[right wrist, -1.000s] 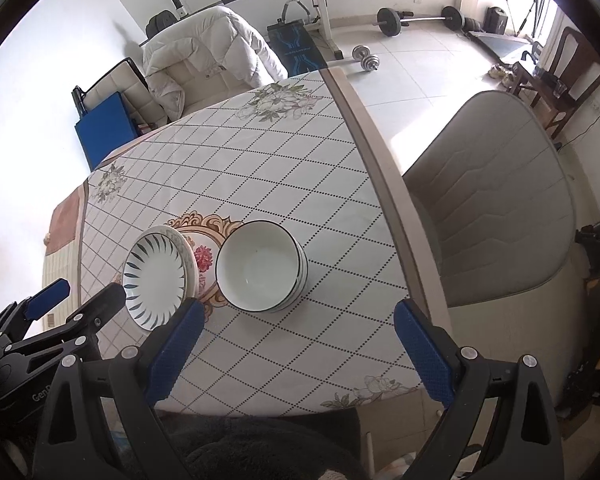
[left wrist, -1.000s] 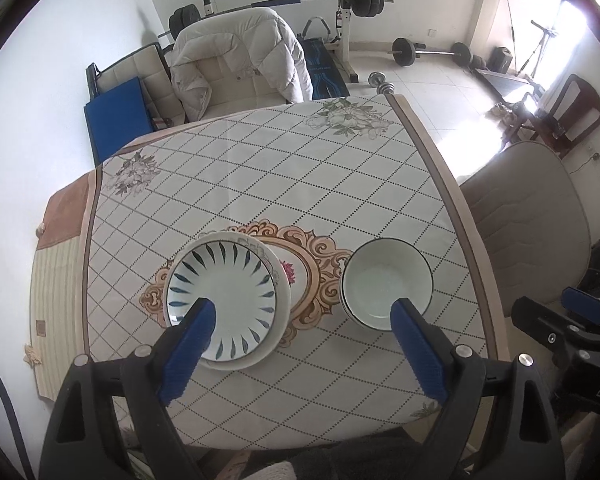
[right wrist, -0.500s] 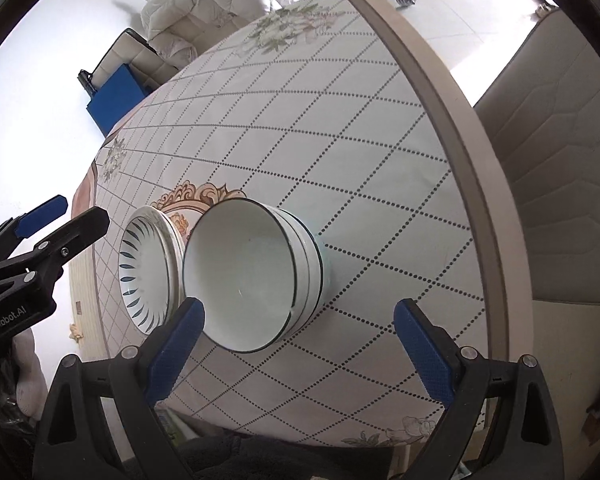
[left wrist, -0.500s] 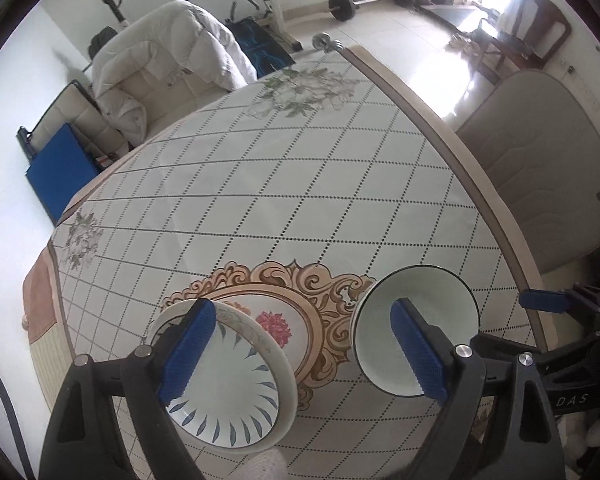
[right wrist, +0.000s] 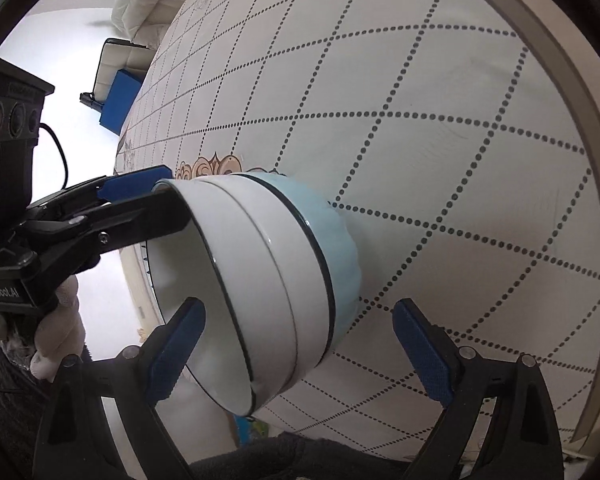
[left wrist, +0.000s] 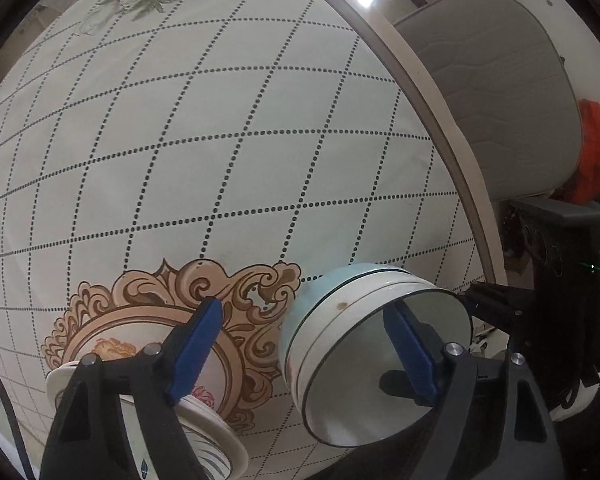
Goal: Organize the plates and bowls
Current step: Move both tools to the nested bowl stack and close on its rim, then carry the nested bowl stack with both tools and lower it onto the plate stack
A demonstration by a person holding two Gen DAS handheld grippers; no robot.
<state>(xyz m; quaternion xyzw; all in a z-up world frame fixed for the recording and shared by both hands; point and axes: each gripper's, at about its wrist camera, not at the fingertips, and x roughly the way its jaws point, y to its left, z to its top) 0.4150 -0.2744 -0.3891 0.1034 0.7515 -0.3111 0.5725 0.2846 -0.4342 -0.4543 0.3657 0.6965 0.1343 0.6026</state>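
Observation:
A white bowl with a pale blue base and dark rim lines (left wrist: pixel 340 320) (right wrist: pixel 284 260) stands on the patterned table. My left gripper (left wrist: pixel 304 348) is open, its right finger (left wrist: pixel 410 350) inside the bowl and its left finger (left wrist: pixel 194 350) over the stacked plates (left wrist: pixel 204 436). My right gripper (right wrist: pixel 300 354) is open, astride the bowl's near wall: its left finger (right wrist: pixel 174 354) sits inside the bowl, its right finger (right wrist: pixel 420 354) outside. The left gripper shows in the right wrist view (right wrist: pixel 132 200) at the bowl's far rim.
The tablecloth (left wrist: pixel 220 140) has a dotted diamond grid and a brown ornament (left wrist: pixel 204 292). The table's rounded edge (left wrist: pixel 432 120) runs at the right, with a grey padded chair (left wrist: pixel 500 92) beyond. A blue-cushioned chair (right wrist: pixel 116 92) stands past the far side.
Both grippers have dropped close to the table and closed in on the bowl. Each now has one finger inside it. The bowl and plates have not moved.

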